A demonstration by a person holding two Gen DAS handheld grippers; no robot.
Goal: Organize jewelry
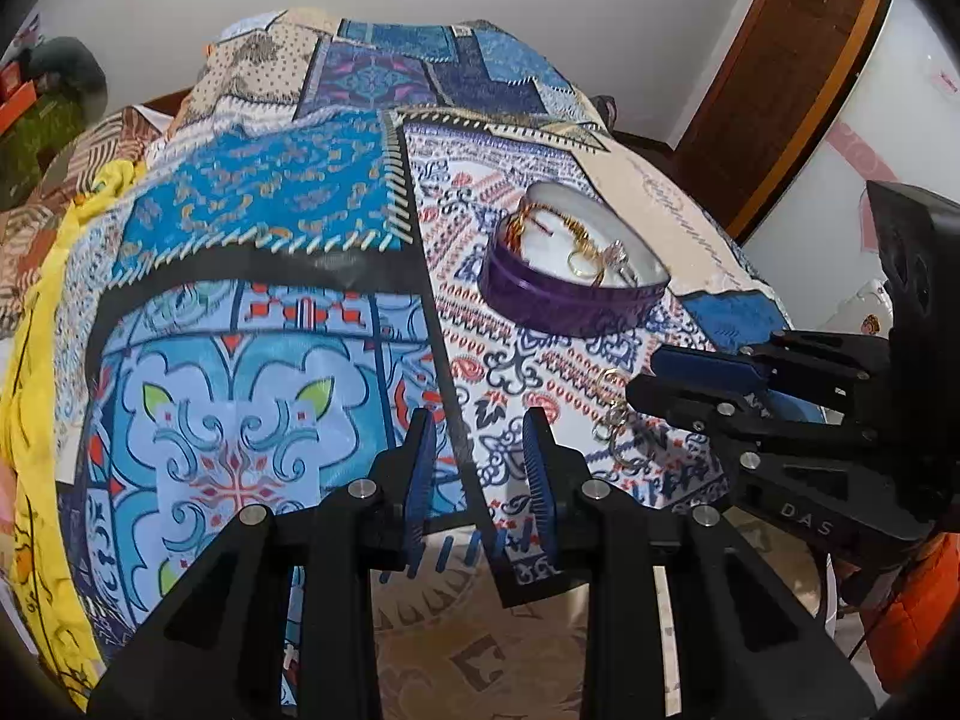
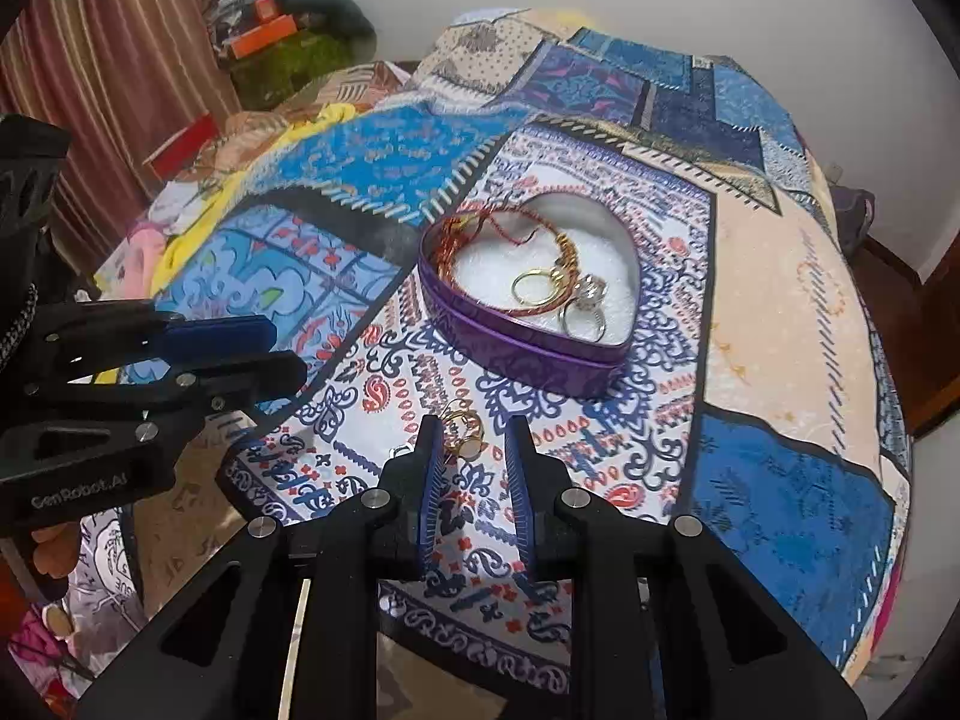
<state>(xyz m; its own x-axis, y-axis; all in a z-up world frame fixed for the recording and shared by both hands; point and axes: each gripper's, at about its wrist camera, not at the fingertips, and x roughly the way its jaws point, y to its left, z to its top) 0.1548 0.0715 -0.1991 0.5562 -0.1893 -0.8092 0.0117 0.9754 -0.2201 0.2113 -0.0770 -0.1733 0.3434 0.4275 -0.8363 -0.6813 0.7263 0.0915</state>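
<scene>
On my left wrist view I can read "DAS" in pale letters on the black body of the right gripper (image 1: 642, 387), low at the right edge of the frame; on my right wrist view the left gripper (image 2: 288, 354) carries "GenRobot.AI" on its housing at the lower left. My left gripper (image 1: 480, 462) sits at the bottom centre of its own frame, level above the patterned quilt (image 1: 252, 276), its blue ribbed pads parted with only cloth showing between them, so it is released and grasping nothing. My right gripper (image 2: 474, 456) reaches in from the right of the left view, nearly side-on, tips low over the quilt (image 2: 780, 276); in its own frame the fingers stand apart and hold nothing, with the loose gold rings (image 2: 465, 429) lying on the cloth just at the left fingertip, partly hidden behind it. In the left view those loose gold rings (image 1: 615, 414) lie just under the right gripper's tips; I cannot tell whether they touch. The purple heart-shaped tin (image 2: 522, 348) rests open on the quilt above centre, white-lined, holding a gold ring, a stone-set silver ring and a gold and red chain. In the left view the tin (image 1: 558, 306) sits right of centre.
</scene>
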